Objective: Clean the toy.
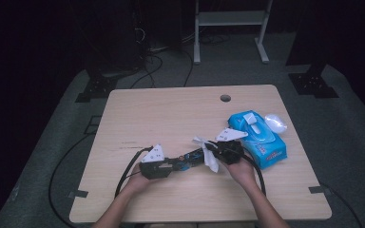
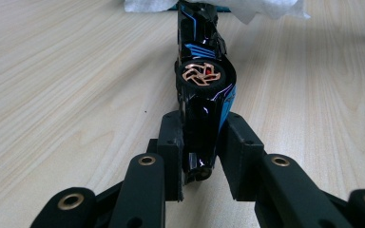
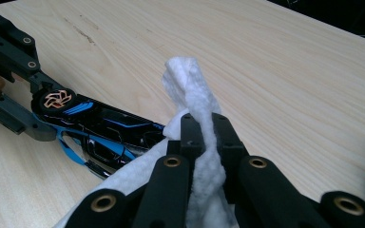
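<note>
Left gripper jaws clamped on toy car, right gripper jaws pinching white wipe.

We see our two forearms bare, no sleeves. Each gripper is matte black: the left gripper and the right gripper each carry a grey three-cornered plate with small dark dots on top, and a black cable loops off toward 6 o'clock. Brass-ringed pivots stud the black jaw links.
</note>
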A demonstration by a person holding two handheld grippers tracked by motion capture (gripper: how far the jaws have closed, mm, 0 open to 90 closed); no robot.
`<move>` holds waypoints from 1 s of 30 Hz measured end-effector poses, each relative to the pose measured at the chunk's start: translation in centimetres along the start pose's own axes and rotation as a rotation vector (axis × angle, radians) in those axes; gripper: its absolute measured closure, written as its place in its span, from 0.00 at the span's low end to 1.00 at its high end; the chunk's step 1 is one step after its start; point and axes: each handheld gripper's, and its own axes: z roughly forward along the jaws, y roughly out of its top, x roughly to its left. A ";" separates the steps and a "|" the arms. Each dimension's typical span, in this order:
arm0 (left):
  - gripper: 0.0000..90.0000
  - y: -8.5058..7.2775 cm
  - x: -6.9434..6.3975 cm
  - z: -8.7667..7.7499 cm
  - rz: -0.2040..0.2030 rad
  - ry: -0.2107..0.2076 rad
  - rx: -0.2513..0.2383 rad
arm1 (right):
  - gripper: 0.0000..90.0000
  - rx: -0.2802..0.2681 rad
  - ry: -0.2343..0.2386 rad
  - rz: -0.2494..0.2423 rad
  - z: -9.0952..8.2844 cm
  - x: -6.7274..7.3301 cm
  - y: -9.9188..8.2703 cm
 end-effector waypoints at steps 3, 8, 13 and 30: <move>0.79 0.0 0.0 0.0 -0.002 0.000 -0.002 | 0.94 -0.007 0.017 -0.014 0.2 0.6 0.2; 0.79 0.0 -0.1 0.0 0.003 0.002 -0.001 | 0.94 -0.008 0.058 -0.052 0.8 1.8 0.6; 0.79 0.0 0.0 0.0 0.001 0.000 -0.002 | 0.94 0.001 0.007 0.005 0.0 -0.3 -0.1; 0.79 0.0 0.0 0.0 0.010 0.004 0.002 | 0.94 -0.005 0.037 -0.022 0.7 0.8 0.5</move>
